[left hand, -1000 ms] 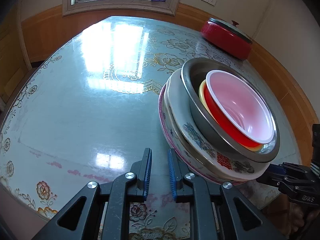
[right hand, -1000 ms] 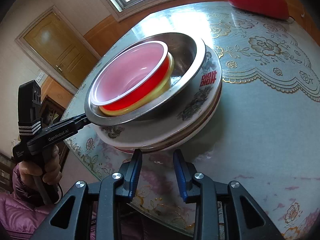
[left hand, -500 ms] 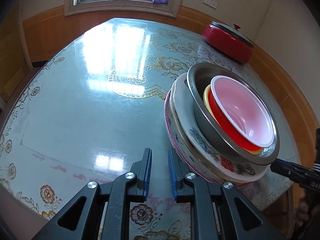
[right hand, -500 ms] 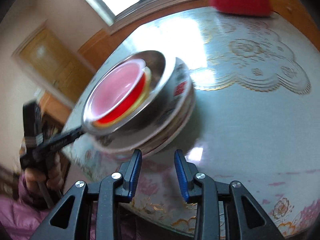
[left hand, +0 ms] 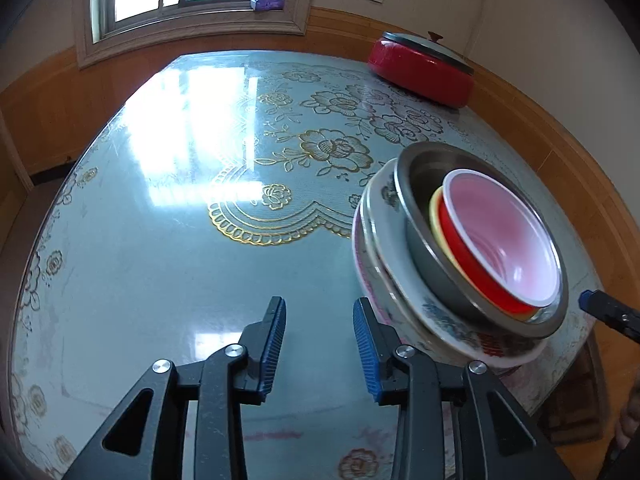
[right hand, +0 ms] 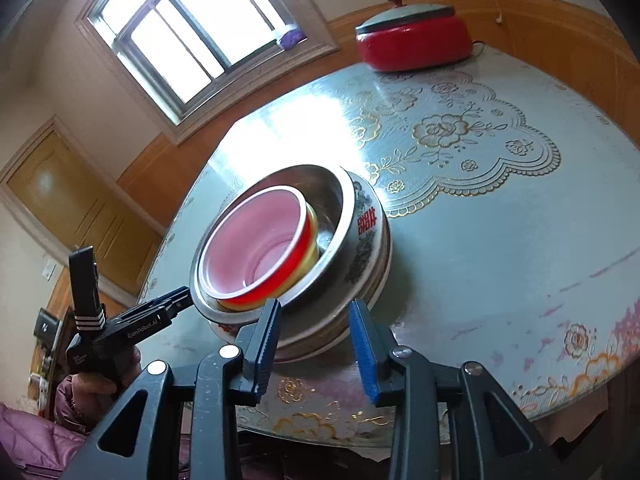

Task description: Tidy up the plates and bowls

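At the left, the left gripper (left hand: pixel 319 344) is seen with its jaws opening and nothing between them; only bare tabletop shows in the gap, and its right finger stands just beside the lowest plate of the stack. The round table (left hand: pixel 168 240), covered in a pale blue cloth with gold flowers, carries the stack near its edge closest to the person, well apart from the red lidded pot (left hand: pixel 422 70) at the far edge by the wall. The stack is built from flowered plates (left hand: pixel 400 292) at the bottom, a steel bowl (left hand: pixel 424 248) on them, and a yellow bowl (left hand: pixel 435 216) and a red bowl (left hand: pixel 500 236) nested inside. The bowls are seen to sit off-centre on the plates, towards the table edge. Further right, the right gripper (right hand: pixel 316 344) is held released, nothing pressed between its pads, just short of the stack's near side. In the right wrist view the tip of the other gripper lies close to, perhaps touching, the steel bowl's rim; contact cannot be settled. The likeliest trouble is judged to be a nudge: with the stack so close to the edge and its load off-centre, a push from either finger could slide the plates outward or tip the bowls over.
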`<action>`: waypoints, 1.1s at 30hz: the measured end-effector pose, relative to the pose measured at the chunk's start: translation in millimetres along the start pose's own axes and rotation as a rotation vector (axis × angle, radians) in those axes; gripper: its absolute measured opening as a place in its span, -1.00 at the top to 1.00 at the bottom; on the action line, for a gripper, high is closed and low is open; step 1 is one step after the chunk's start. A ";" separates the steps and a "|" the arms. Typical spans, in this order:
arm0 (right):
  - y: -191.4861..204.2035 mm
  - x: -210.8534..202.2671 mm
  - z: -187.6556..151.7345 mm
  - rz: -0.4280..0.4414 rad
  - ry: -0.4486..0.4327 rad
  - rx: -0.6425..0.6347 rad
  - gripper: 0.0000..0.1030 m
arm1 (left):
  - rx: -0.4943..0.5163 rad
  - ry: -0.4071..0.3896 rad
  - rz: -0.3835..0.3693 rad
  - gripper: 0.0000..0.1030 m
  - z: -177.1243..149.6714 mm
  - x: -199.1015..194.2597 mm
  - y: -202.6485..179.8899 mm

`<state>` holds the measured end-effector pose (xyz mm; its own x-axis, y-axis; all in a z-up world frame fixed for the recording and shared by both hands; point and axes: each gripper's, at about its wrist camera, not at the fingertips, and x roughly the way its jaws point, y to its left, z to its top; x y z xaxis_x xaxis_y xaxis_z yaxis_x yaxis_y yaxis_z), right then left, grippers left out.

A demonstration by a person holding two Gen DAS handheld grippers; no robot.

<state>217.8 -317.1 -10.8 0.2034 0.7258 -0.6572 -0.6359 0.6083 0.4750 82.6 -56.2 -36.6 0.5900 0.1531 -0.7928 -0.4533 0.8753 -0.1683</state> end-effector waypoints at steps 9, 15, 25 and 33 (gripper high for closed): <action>103.0 32.7 -36.1 -0.229 -0.138 0.148 0.30 | 0.239 -0.008 -0.077 0.08 9.9 -10.4 46.8; 135.0 45.5 -51.4 -0.457 -0.216 0.250 0.26 | 0.345 -0.070 -0.109 -0.39 10.7 -28.0 56.7; 169.8 54.0 -85.3 -0.734 -0.296 0.297 0.25 | 0.455 -0.150 -0.197 -0.82 1.6 -44.3 42.5; 170.5 51.5 -79.3 -0.778 -0.335 0.345 0.25 | 0.462 -0.178 -0.206 -0.99 3.4 -46.4 40.5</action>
<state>60.9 -201.5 -10.1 0.7212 0.0930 -0.6865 0.0182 0.9881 0.1530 39.1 -26.3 -4.6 0.7578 -0.0029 -0.6525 0.0014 1.0000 -0.0029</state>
